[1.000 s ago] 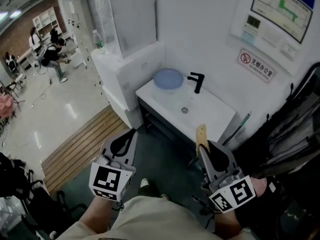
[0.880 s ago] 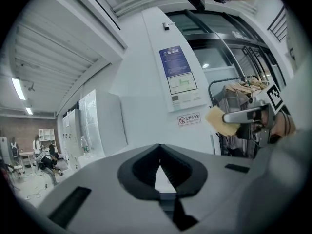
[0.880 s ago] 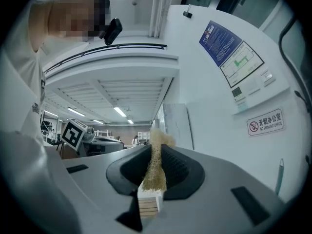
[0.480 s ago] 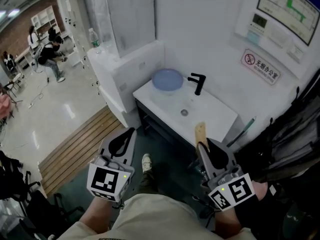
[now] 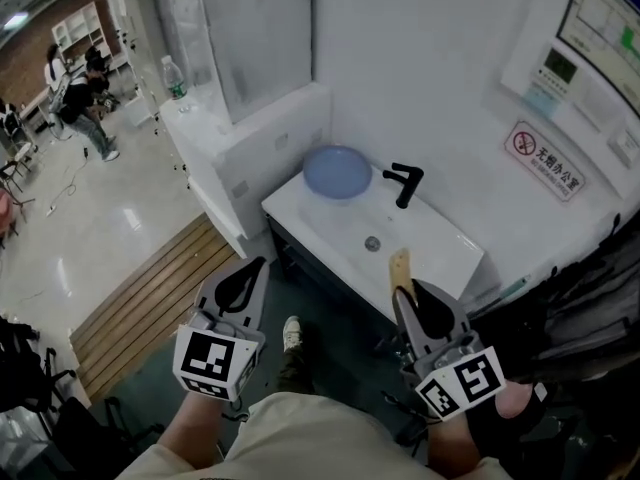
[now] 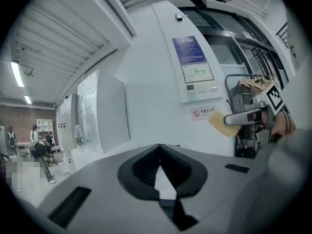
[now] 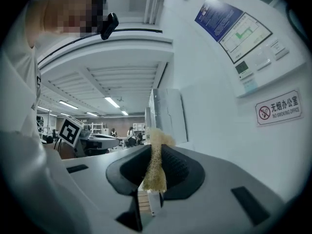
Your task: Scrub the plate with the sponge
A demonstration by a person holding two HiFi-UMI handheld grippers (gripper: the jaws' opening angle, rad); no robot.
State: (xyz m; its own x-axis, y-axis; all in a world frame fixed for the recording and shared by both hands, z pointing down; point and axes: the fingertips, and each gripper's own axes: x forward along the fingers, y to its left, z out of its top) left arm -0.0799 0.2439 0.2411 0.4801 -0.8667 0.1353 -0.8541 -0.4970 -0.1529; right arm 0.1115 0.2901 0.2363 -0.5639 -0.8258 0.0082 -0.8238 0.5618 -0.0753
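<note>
The plate (image 5: pixel 337 171) is set on the washbasin's (image 5: pixel 430 256) left end — the faucet (image 5: pixel 404 183) is placed just right of it.

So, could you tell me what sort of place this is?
Likely a wash corner of an open office or lab: a white sink with a black tap, a no-smoking sign above it, and people working farther off.

Coarse, fibrous yellow sponge (image 7: pixel 156 156); smooth blue plate (image 5: pixel 337 171); glossy white sink (image 5: pixel 432 250); matt black tap (image 5: pixel 405 184)
</note>
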